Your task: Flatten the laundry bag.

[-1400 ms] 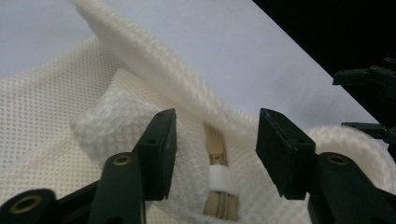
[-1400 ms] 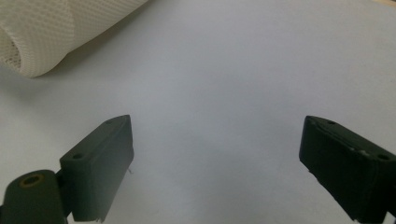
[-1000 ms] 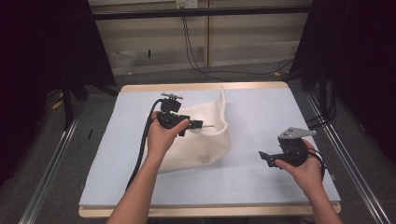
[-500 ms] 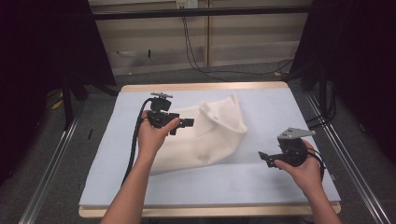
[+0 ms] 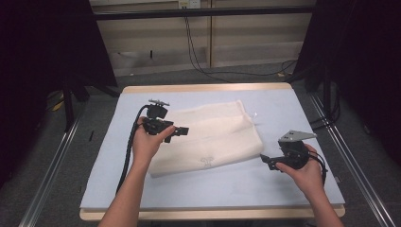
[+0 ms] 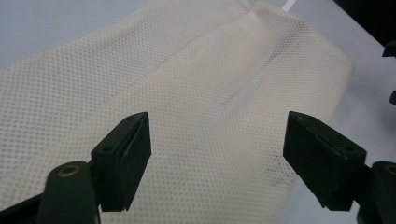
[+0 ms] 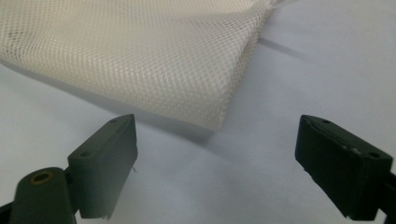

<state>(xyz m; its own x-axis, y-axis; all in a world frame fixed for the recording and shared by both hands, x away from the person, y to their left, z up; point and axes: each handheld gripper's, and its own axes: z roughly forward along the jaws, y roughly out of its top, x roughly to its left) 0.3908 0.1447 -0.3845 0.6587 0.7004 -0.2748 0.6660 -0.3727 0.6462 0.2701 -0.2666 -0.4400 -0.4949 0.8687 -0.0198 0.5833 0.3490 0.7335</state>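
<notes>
Cream mesh cloth [image 5: 208, 137] lies flat and folded on the pale blue cover of the desk [image 5: 283, 189], roughly central, long axis running from near-left to far-right; a small faint mark shows on its near edge in the high view. A thin white tag or string end sticks out at its far right corner. Left gripper [image 5: 182, 131] is held above the cloth's left part, jaws pointing right across the fabric. In the left gripper view its jaws stand wide apart, the mesh cloth [image 6: 196, 107] lying below and beyond them with a fold ridge running through the middle; nothing is pinched between the pads, and the jaws have just been opening. Left hand [image 5: 149, 144] wraps the gripper body, cable trailing down along the forearm toward the near desk edge. Right gripper [image 5: 265, 160] is held just beside the cloth's near right corner, jaws pointing left toward it, grey three-cornered plate on top. In the right gripper view its jaws are likewise spread and released, bare desk cover between them, and the folded corner of the mesh cloth [image 7: 154, 60] sits just ahead of the pads, apart from them. Right hand [image 5: 307, 168] grips the body from the near side. Cloth is free of both grippers, resting on the desk. Dark floor and cables lie beyond the far edge.
</notes>
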